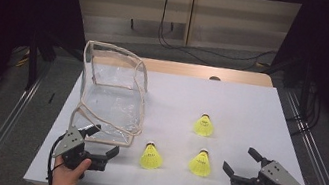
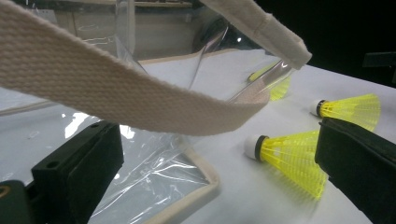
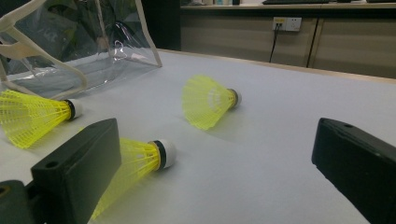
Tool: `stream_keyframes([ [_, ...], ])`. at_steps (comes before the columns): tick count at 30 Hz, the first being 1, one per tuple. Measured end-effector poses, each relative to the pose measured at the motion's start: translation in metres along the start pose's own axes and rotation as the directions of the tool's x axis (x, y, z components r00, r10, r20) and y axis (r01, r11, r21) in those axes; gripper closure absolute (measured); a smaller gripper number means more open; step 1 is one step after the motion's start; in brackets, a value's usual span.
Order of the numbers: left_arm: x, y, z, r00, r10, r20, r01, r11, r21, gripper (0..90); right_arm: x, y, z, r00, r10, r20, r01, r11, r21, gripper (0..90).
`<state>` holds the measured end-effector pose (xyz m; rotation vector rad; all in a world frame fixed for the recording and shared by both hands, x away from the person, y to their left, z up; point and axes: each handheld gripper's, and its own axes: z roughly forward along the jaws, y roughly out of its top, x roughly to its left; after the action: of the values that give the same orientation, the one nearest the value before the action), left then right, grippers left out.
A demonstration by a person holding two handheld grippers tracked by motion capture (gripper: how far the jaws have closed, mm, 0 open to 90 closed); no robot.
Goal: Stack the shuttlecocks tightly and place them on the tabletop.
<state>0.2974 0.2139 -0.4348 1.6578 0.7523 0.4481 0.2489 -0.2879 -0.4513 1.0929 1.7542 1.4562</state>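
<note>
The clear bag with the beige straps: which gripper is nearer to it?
Left. The left gripper sits at the near edge of the clear bag, while the right gripper is across the table, beyond the shuttlecocks.

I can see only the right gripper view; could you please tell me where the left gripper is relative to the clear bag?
Observer: In the high view, the left gripper sits at the near corner of the clear bag, with its jaws open.
Operator: Thank you. Is it gripping anything?
Observer: No. In the left gripper view, the bag's cloth strap arcs across just ahead of the jaws, but neither pad presses on it.
</note>
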Motion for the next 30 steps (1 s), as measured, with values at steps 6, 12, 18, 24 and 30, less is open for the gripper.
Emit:
stream_keyframes([
  [6,-0.005,0.001,0.002,0.9996,-0.006,0.027,0.006,1.0000,-0.001,1.0,0.000,0.000,0.000,1.0000,0.000,0.001,0.000,1.000,0.001,0.9],
  [12,-0.009,0.002,0.006,0.9992,-0.014,0.038,0.014,0.9999,0.006,0.8,0.000,0.000,-0.001,1.0000,-0.002,0.002,0.002,1.000,-0.004,0.9],
  [18,-0.011,0.003,0.007,0.9986,-0.015,0.051,0.014,0.9998,0.012,0.8,0.000,0.000,0.000,1.0000,-0.003,0.000,0.003,1.000,0.000,0.9],
  [24,-0.014,0.003,0.010,0.9980,-0.009,0.063,0.007,0.9996,0.028,0.8,0.001,0.000,0.000,1.0000,-0.006,-0.002,0.006,1.000,-0.001,1.0],
  [30,-0.016,0.003,0.012,0.9972,-0.005,0.075,0.002,0.9993,0.037,0.7,0.001,0.000,0.000,1.0000,-0.005,-0.002,0.005,1.000,-0.002,1.0],
])
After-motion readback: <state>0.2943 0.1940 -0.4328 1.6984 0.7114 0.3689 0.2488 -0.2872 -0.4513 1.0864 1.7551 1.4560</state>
